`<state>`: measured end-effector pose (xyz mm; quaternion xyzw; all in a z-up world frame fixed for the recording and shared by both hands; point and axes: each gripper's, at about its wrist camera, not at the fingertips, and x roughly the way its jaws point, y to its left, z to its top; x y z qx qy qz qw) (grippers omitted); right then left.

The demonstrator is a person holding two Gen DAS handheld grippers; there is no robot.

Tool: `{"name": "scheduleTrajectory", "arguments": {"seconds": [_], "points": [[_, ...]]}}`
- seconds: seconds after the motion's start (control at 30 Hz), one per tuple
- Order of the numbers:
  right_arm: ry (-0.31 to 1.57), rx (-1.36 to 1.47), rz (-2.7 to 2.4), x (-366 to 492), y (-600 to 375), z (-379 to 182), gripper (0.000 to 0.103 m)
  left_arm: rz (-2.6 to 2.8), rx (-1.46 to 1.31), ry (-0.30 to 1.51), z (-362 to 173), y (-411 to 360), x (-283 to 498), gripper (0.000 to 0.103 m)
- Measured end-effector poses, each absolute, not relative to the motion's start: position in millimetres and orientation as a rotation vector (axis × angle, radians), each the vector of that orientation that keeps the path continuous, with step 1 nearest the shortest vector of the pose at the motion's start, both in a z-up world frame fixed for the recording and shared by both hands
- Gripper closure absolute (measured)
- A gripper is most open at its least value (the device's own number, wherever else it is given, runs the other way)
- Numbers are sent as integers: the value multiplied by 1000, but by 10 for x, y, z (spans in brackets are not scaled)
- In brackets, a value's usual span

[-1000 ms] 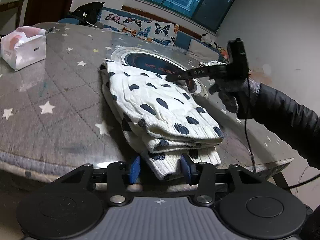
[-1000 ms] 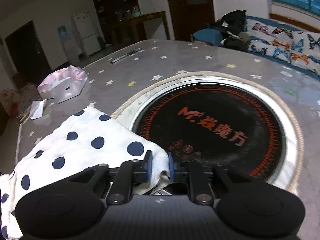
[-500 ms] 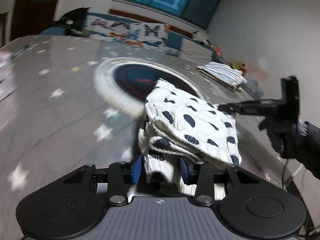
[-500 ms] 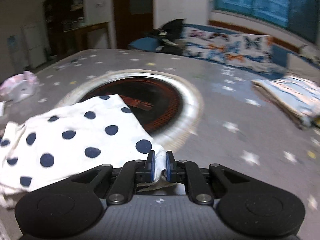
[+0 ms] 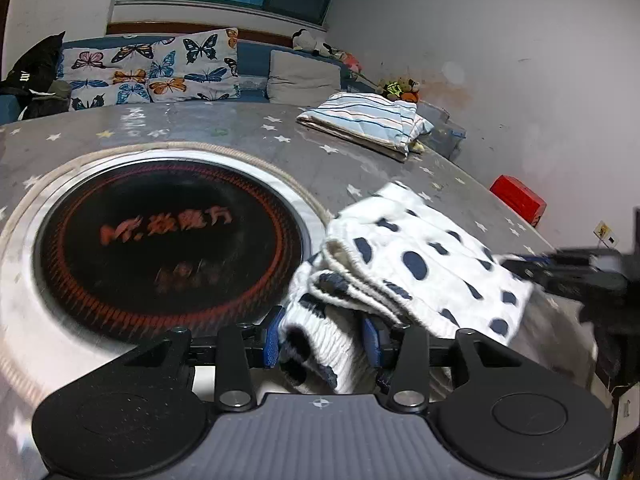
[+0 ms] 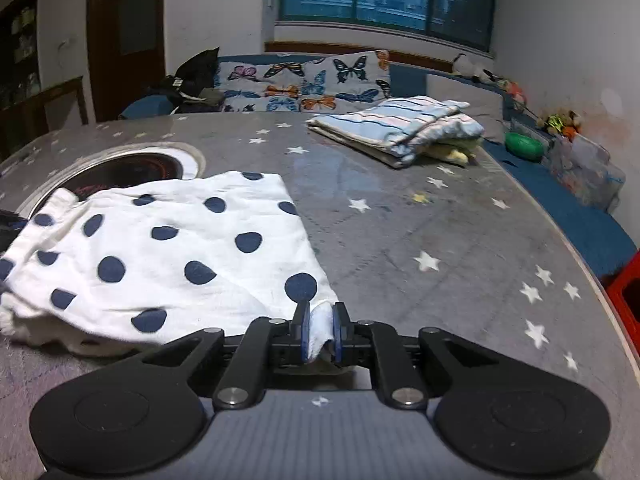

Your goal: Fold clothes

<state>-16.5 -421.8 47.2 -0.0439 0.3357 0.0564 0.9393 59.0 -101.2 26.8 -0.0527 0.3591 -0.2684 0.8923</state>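
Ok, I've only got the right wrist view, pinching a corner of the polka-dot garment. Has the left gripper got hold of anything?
Observer: Yes. The left gripper is shut on the same polka-dot garment, at its thick ribbed end.
Operator: How many layers are at that end?
Observer: Several folded layers are stacked there, but I can't count them exactly.
Operator: Is the cloth covering the hob?
Observer: No. The black glass of the hob shows whole, with the cloth beside its rim.
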Motion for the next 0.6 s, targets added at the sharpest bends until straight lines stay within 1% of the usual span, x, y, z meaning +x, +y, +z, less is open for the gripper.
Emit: {"name": "scheduleTrajectory", "arguments": {"seconds": [0.1,0.13,0.17,0.23,0.3,0.37,0.43,0.47,0.6], "points": [[671,-97,124,-201,-4220,529,87,-550,-119,747,267,-1026,656,58],[658,-103,135,-228,-4202,559,83,-545,-119,746,272,-1015,658,57],[644,-114,167,-243,-4133,593,82,-540,-119,744,278,-1000,658,55],[616,-134,230,-274,-3994,662,82,-524,-119,740,294,-946,647,48],[588,-155,293,-304,-3855,731,82,-510,-128,739,304,-878,642,46],[559,-176,356,-335,-3716,799,80,-494,-147,745,305,-817,649,46],[536,-212,441,-381,-3512,839,74,-479,-168,747,304,-760,631,46],[527,-236,492,-409,-3386,844,73,-472,-179,749,306,-727,618,46],[504,-352,610,-412,-2978,758,74,-451,-236,753,322,-620,523,45]]}}
